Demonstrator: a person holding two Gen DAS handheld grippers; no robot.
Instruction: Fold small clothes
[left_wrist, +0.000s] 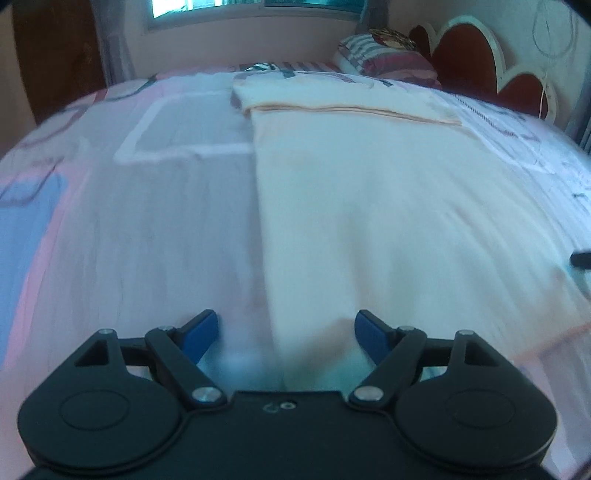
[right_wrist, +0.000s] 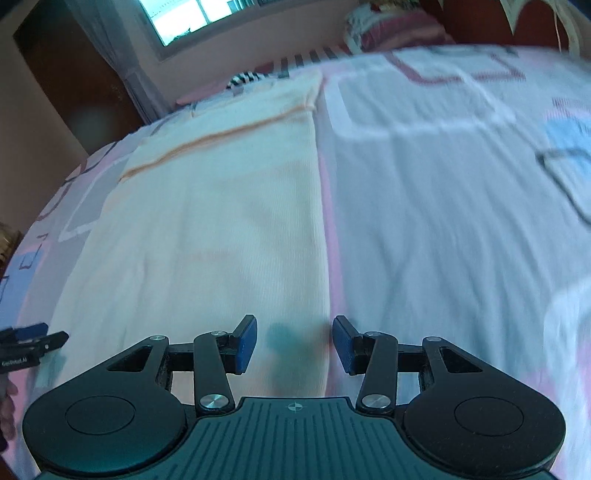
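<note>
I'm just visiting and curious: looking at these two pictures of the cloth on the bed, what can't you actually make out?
- Near end of the cream garment: left wrist view, hidden behind the left hand-held gripper.
- What sort of garment it is: both views, motion blur.
- Print on the bedsheet: right wrist view, smeared.
- Dark striped item at the far edge: too small to identify.
- The other hand-held gripper: cut off by the frame edge in each view.
</note>
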